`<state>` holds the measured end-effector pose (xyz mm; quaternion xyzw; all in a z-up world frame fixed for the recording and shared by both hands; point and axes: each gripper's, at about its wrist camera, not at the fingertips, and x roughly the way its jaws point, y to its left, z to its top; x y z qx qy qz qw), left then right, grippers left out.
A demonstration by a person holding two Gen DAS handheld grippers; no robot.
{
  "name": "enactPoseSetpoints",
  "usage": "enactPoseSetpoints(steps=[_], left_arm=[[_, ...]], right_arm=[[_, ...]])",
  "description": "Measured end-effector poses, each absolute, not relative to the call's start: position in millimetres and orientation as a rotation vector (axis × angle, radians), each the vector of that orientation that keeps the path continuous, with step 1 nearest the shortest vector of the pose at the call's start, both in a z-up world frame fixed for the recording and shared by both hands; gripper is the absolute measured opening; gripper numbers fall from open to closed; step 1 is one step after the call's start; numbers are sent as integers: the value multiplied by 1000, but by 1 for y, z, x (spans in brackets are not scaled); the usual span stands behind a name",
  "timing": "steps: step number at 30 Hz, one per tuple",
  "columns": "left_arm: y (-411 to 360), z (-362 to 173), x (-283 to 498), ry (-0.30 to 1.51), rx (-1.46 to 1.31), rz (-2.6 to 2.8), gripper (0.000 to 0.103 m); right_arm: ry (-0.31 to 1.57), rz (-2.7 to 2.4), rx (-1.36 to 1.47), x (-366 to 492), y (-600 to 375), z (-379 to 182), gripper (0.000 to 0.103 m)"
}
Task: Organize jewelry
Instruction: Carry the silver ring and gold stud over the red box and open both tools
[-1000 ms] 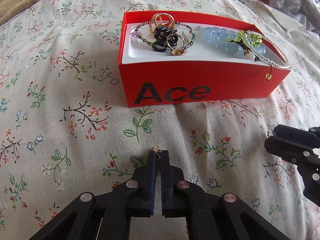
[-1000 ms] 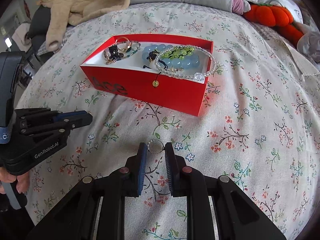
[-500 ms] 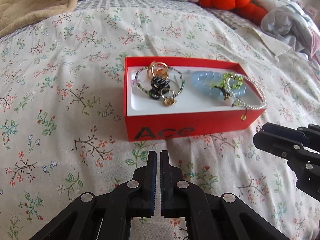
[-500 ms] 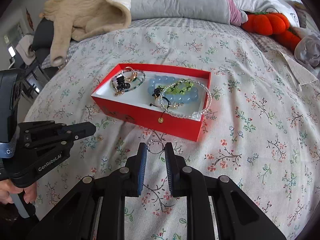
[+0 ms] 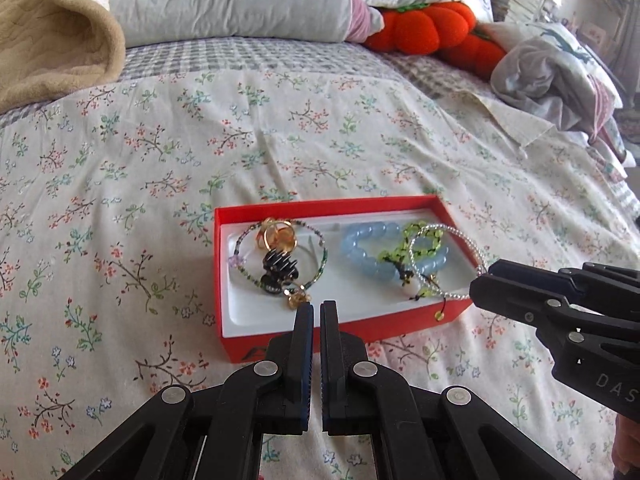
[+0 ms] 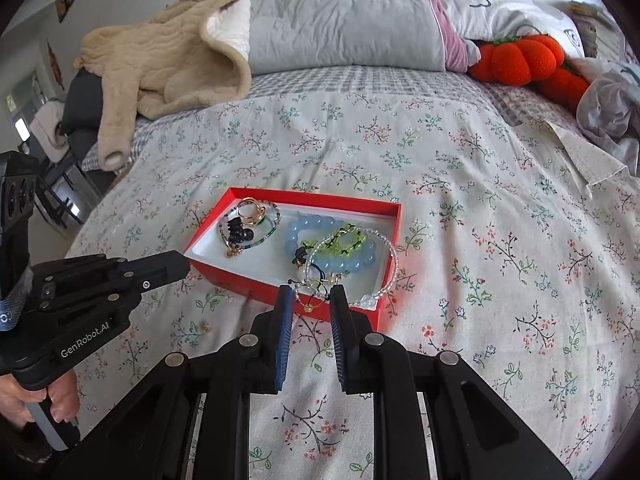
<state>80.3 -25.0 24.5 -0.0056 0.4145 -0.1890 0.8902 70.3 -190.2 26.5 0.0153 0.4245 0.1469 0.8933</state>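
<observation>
A red box (image 5: 240, 344) (image 6: 394, 240) with a white liner lies on the floral bedspread. It holds a blue bead bracelet (image 5: 362, 254) (image 6: 308, 226), a green bead bracelet (image 5: 424, 240), a clear bead bracelet (image 6: 394, 264), gold rings (image 5: 278, 234) (image 6: 250, 212) and black pieces (image 5: 280, 266). My left gripper (image 5: 317, 307) is shut, nothing visible between its fingers, above the box's near wall. My right gripper (image 6: 311, 292) is shut on a small ring earring (image 6: 310, 298) held over the box's near edge. A small gold stud (image 6: 206, 326) lies on the bedspread left of the box.
A beige quilted garment (image 6: 160, 64), a grey pillow (image 6: 344, 20) and orange plush pumpkins (image 6: 520, 60) lie at the head of the bed. Crumpled pale clothes (image 5: 552, 76) lie at the right.
Both grippers have risen and pulled back from the bedspread, then come over the box's near edge. The small piece at the left fingertips a second ago is no longer visible there.
</observation>
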Motion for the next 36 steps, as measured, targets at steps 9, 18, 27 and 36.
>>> enactPoseSetpoints(steps=[9, 18, 27, 36], left_arm=[[-15, 3, 62, 981, 12, -306, 41], [-19, -61, 63, 1106, 77, -211, 44], [-20, -60, 66, 1083, 92, -208, 6], [-15, -52, 70, 1086, 54, -248, 5]], right_arm=[[883, 290, 66, 74, -200, 28, 20], [906, 322, 47, 64, -199, 24, 20], [905, 333, 50, 62, -200, 25, 20], [900, 331, 54, 61, -200, 27, 20]])
